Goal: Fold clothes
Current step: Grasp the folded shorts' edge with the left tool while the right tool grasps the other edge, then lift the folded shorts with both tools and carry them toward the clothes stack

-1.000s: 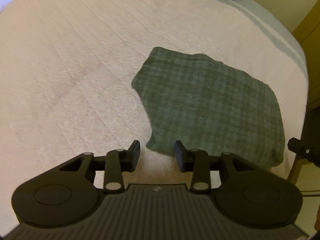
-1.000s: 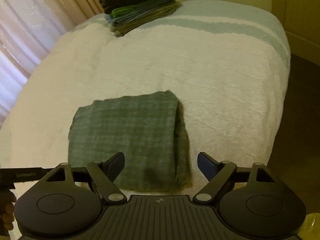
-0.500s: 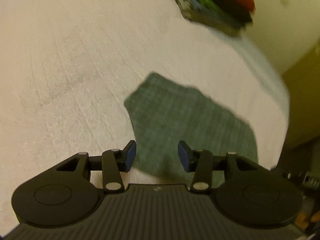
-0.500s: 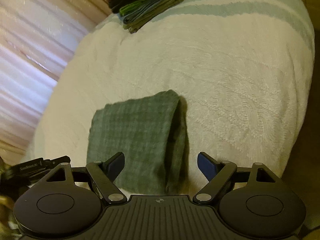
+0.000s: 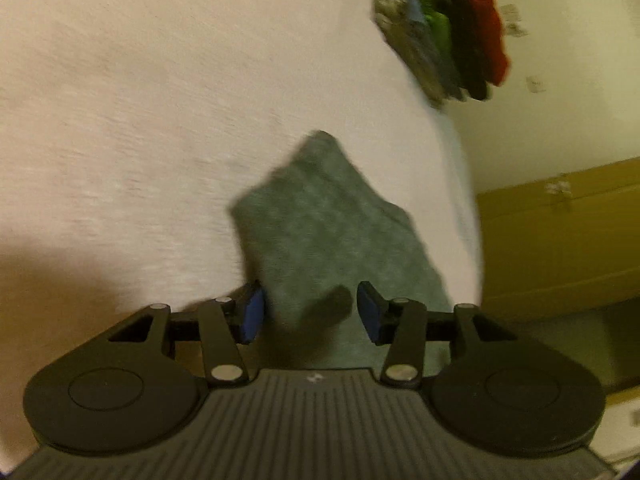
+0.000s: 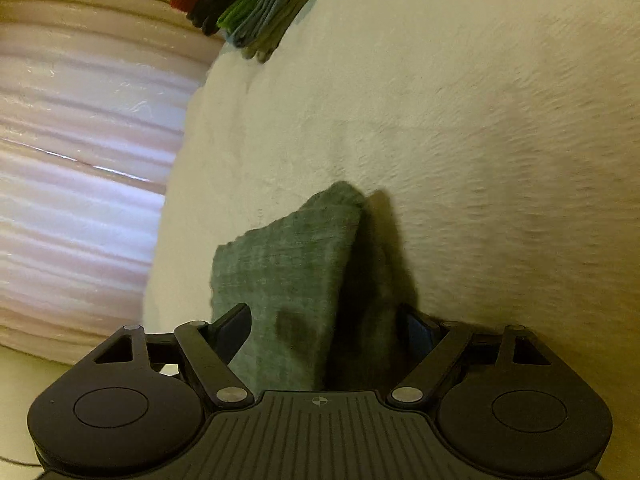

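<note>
— Left gripper [image 5: 308, 312], how do you stand?

— Wide apart, holding nothing. Between my blue pads [image 5: 251, 316] lies the near edge of a folded green cloth [image 5: 332, 236], a soft checked weave with blunt corners, flat on a white bedspread [image 5: 160, 112] of nubby, towel-like pile. My view is blurred, so I cannot tell whether my tips touch the cloth.

— What else is around you?

— At the far corner of the bed sits a stack of folded clothes [image 5: 444, 28], red at one end, then dark, green, blue and drab layers. Past the bed's edge there is a yellow-brown cabinet [image 5: 560, 240] against a pale wall.

— Right gripper [image 6: 324, 332], your turn.

— Spread wide too, gripping nothing. I see the same cloth [image 6: 288, 264] from its other side. It runs between my fingers [image 6: 234, 326], its thick folded edge casting a dark shadow on the bedspread [image 6: 480, 140]. The far finger's pad is partly hidden in that shadow.

— And beyond?

— The stack [image 6: 248, 4] sits at the far end of the bed, and pale pink pleated curtains [image 6: 80, 160] hang alongside.
</note>
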`<state>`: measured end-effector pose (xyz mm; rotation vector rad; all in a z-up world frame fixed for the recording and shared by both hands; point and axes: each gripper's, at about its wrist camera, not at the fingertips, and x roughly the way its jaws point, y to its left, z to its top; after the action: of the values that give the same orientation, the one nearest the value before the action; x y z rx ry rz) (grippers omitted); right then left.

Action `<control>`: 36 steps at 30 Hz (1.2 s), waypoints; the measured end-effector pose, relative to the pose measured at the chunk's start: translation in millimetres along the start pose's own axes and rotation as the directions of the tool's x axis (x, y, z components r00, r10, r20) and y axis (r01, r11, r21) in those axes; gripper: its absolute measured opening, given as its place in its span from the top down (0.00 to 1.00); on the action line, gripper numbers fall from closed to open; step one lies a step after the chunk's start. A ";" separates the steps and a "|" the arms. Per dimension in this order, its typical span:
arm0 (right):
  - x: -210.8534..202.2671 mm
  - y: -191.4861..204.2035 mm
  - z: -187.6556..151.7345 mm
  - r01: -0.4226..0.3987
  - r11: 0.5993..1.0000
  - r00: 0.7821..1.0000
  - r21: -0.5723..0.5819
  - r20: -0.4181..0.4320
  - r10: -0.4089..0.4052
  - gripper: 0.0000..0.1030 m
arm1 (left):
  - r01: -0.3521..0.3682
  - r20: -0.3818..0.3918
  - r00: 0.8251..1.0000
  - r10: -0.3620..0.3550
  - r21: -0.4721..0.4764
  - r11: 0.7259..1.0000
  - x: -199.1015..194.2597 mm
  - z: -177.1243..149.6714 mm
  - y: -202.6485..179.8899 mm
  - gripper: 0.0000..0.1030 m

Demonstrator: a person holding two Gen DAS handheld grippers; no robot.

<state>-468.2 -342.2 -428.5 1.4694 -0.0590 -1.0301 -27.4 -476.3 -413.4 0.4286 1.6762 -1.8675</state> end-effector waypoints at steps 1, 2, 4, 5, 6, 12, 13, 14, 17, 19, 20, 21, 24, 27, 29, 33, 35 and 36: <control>5.3 -0.8 1.5 0.002 1.000 1.000 0.012 -0.009 -0.002 0.37 | 0.022 -0.017 1.000 -0.022 0.005 1.000 6.6 1.4 -1.9 0.60; 9.2 -1.5 3.1 0.005 1.000 1.000 0.021 -0.015 -0.005 0.37 | 0.044 -0.034 0.998 -0.044 0.010 0.999 13.2 2.7 -3.7 0.60; 11.9 -3.5 6.8 0.001 0.999 1.000 0.046 -0.018 0.000 0.51 | 0.081 -0.063 0.995 -0.080 0.019 0.997 25.1 5.2 -8.8 0.68; 11.6 -3.2 9.4 0.001 0.998 1.000 0.056 -0.024 0.001 0.64 | 0.091 -0.072 0.993 -0.090 0.023 0.996 29.8 6.1 -12.8 0.71; 11.0 -2.7 12.2 0.001 0.998 1.000 0.066 -0.031 0.001 0.82 | 0.092 -0.076 0.993 -0.089 0.037 0.995 32.5 6.4 -17.5 0.81; -5.2 28.9 34.5 0.031 0.999 0.998 -0.007 -0.055 -0.032 0.89 | 0.074 -0.033 0.997 -0.071 0.113 0.991 23.6 -0.2 -52.5 0.94; -9.2 36.5 41.7 0.026 1.000 0.998 -0.017 -0.059 -0.027 0.90 | 0.074 -0.014 0.997 -0.073 0.106 0.992 19.7 -1.8 -58.7 0.95; -12.8 44.9 50.8 0.020 0.999 0.998 -0.031 -0.064 -0.022 0.90 | 0.080 0.014 0.997 -0.081 0.094 0.992 14.9 -3.4 -66.2 0.95; -25.3 72.4 84.3 -0.002 0.996 0.996 -0.092 -0.091 -0.006 0.90 | 0.103 0.100 0.989 -0.109 0.059 0.993 4.4 -3.2 -91.7 0.95; -33.3 91.9 113.2 -0.020 0.990 0.993 -0.139 -0.119 0.003 0.90 | 0.116 0.162 0.979 -0.122 0.044 0.992 0.4 0.2 -114.6 0.95; -34.8 100.6 130.0 -0.033 0.987 0.991 -0.157 -0.133 0.011 0.90 | 0.119 0.194 0.973 -0.124 0.041 0.992 -0.4 3.4 -126.2 0.95; -35.9 109.0 146.6 -0.045 0.984 0.989 -0.175 -0.147 0.020 0.90 | 0.123 0.224 0.966 -0.128 0.036 0.992 -0.3 7.4 -137.1 0.95; -33.1 131.8 198.9 -0.097 0.970 0.979 -0.223 -0.194 0.054 0.90 | 0.122 0.313 0.941 -0.128 0.038 0.992 4.5 28.2 -173.8 0.95; -28.9 150.8 270.7 -0.151 0.956 0.967 -0.252 -0.238 0.090 0.90 | 0.112 0.394 0.911 -0.123 0.051 0.992 16.0 65.0 -216.7 0.95; -32.7 166.7 321.3 -0.184 0.946 0.963 -0.268 -0.244 0.118 0.90 | 0.109 0.434 0.892 -0.128 0.068 0.992 35.2 96.4 -251.1 0.95; -42.1 199.4 421.1 -0.219 0.929 0.962 -0.299 -0.227 0.154 0.90 | 0.115 0.495 0.853 -0.168 0.136 0.984 66.4 167.3 -320.9 0.95; -38.8 216.6 468.0 -0.241 0.922 0.960 -0.303 -0.213 0.181 0.90 | 0.109 0.514 0.838 -0.180 0.165 0.980 80.5 206.8 -351.2 0.95; -36.7 225.5 489.4 -0.251 0.916 0.960 -0.313 -0.204 0.193 0.90 | 0.105 0.523 0.832 -0.185 0.179 0.978 87.4 226.8 -366.0 0.95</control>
<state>-668.0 -749.5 -135.5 1.1992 0.0685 -0.6865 -287.4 -703.2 -141.6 -0.1762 1.2201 -1.9852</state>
